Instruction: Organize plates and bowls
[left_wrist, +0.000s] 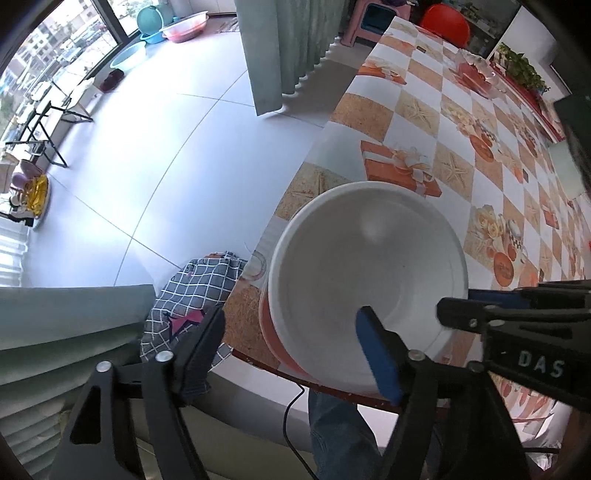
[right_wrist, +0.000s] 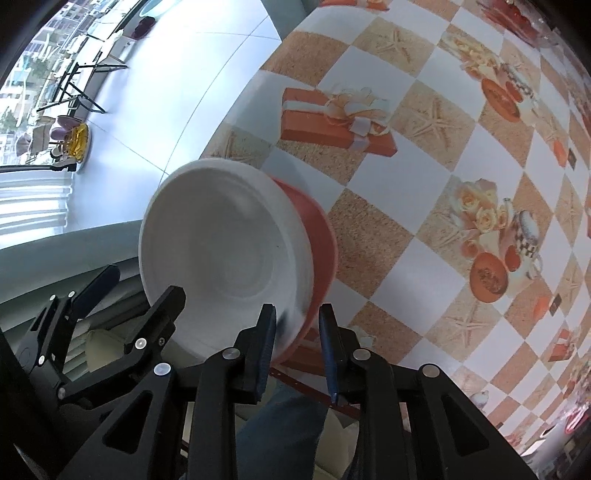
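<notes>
On a table (left_wrist: 461, 122) covered with an orange, tan and white checked cloth printed with gift boxes, starfish and roses, a bowl (left_wrist: 369, 266) sits right at the near edge, close to a corner. Its inside is plain glossy white with a thick rounded rim, and its outside is orange-red. It looks slightly tipped, though the wide lens makes that hard to judge.

Both black tongs point steeply down at the bowl. The left gripper (left_wrist: 291, 350) stands spread wide: its blue-padded right finger hangs over the bowl's white inside, while its other finger is off the table edge, above a checked cloth (left_wrist: 192, 291) lying below. The bowl's near-left rim lies between these two fingers, and neither pad presses on it.

The right gripper (right_wrist: 297, 347) is parted only a little. The bowl's near-right rim and wall sit in the gap between its two blue pads, with a sliver of space showing on each side, so it is not pinching the bowl.

Below the table edge, blue denim (right_wrist: 280, 435) of the person's leg shows.
</notes>
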